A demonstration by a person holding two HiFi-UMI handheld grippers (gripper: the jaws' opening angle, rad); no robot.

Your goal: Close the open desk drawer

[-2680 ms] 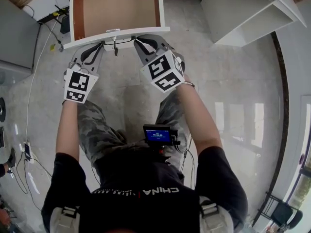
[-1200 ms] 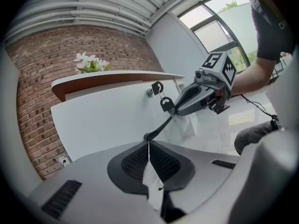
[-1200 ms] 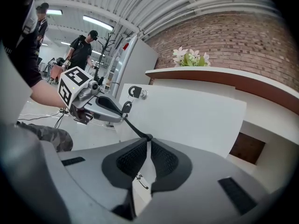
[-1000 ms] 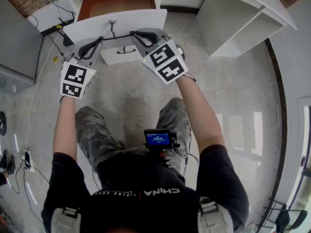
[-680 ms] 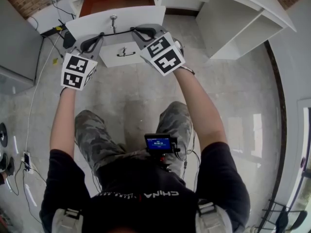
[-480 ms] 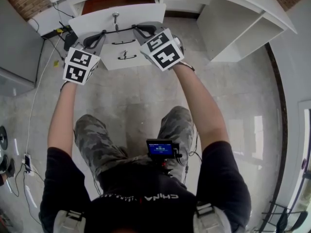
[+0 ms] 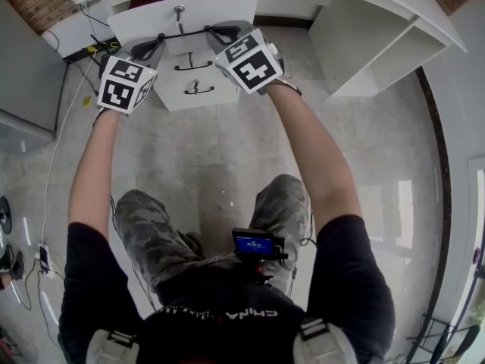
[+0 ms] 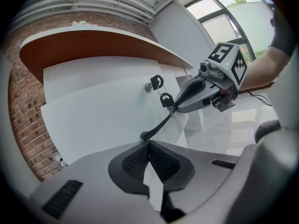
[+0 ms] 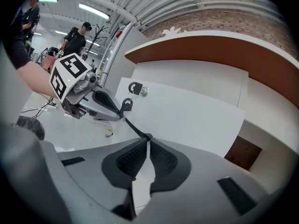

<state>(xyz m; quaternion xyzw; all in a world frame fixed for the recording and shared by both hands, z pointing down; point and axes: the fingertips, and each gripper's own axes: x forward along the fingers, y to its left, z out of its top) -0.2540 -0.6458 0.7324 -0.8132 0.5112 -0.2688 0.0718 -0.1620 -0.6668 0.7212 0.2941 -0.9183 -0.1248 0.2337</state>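
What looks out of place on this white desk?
Only the black-headed keys hanging from the small metal lock in the white top drawer front, easily snagged. Nothing looks spilled or damaged.

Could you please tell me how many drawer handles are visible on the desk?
3, one below another: the top handle, the middle handle and the lowest handle. None seems hidden.

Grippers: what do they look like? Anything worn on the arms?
Both alike: left gripper and right gripper have grey moulded bodies, black textured pads on the jaws, and a white cube with black square markers. Arms bare below black short sleeves.
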